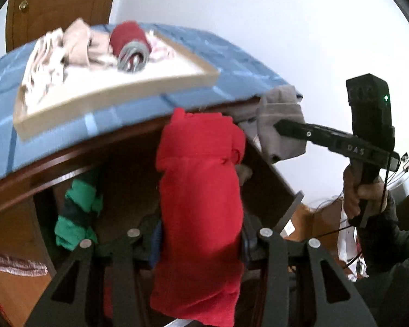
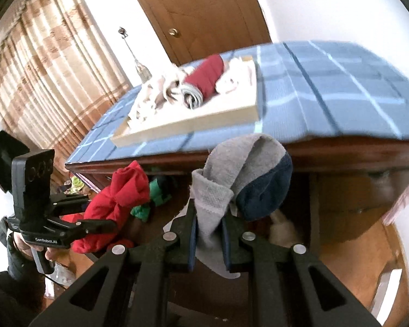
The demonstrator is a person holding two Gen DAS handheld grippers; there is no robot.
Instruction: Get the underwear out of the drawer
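Grippers both clamp cloth just below the dresser edge: left gripper red underwear (right gripper, grey garment).

So I've got 2 pieces up out of the drawer right now. The red underwear is bunched into a long crumpled wad, hanging pretty much vertical, pinched in my left tongs. The grey piece has a navy blue patch on 1 side, it's folded over itself and drooping, pinched in my right tongs. Both hang in front of the open dark wood drawer, just under the desk edge. A green piece with a dark band is still down inside the drawer, scrunched up left of the red one.
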